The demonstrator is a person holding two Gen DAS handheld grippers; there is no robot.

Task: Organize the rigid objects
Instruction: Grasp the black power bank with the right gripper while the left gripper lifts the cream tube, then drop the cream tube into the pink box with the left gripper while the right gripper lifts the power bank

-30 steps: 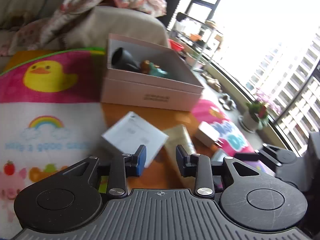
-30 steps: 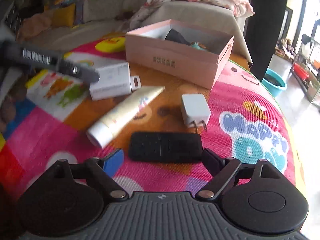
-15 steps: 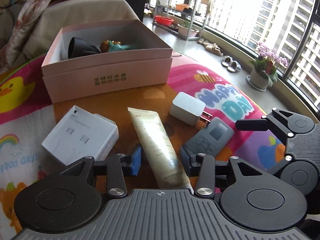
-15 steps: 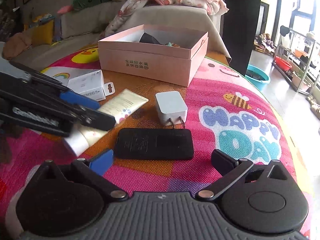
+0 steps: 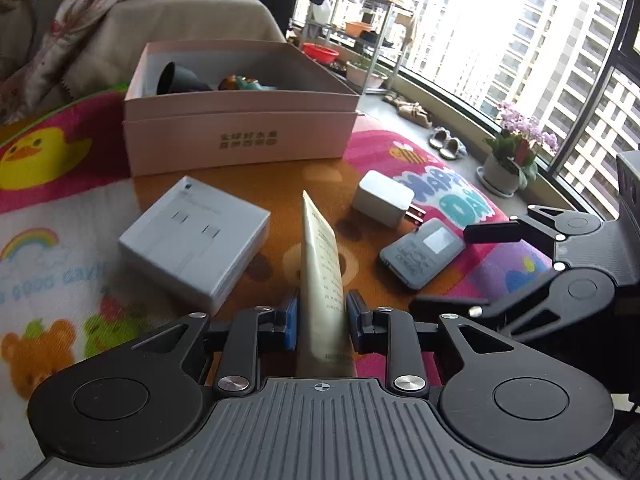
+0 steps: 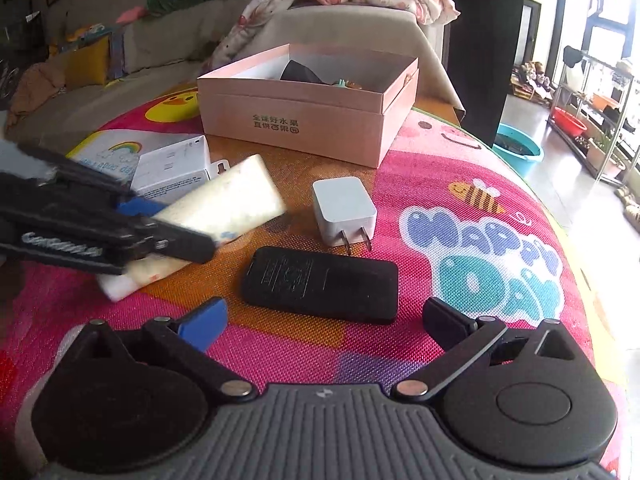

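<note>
So the left gripper (image 5: 321,322) has just been closing and now pinches the cream tube (image 5: 322,280). Right gripper (image 6: 322,322) sits wide open, with the black remote (image 6: 322,290) at its 12 o'clock.

A bright cartoon play mat (image 6: 460,184) is covering the table, its orange-brown patch lying mid-table. Sitting directly on it: an open pink box (image 5: 240,136) toward the far edge, a white carton (image 5: 192,240), a white charger (image 6: 344,208) and a dark remote (image 6: 320,284).
</note>
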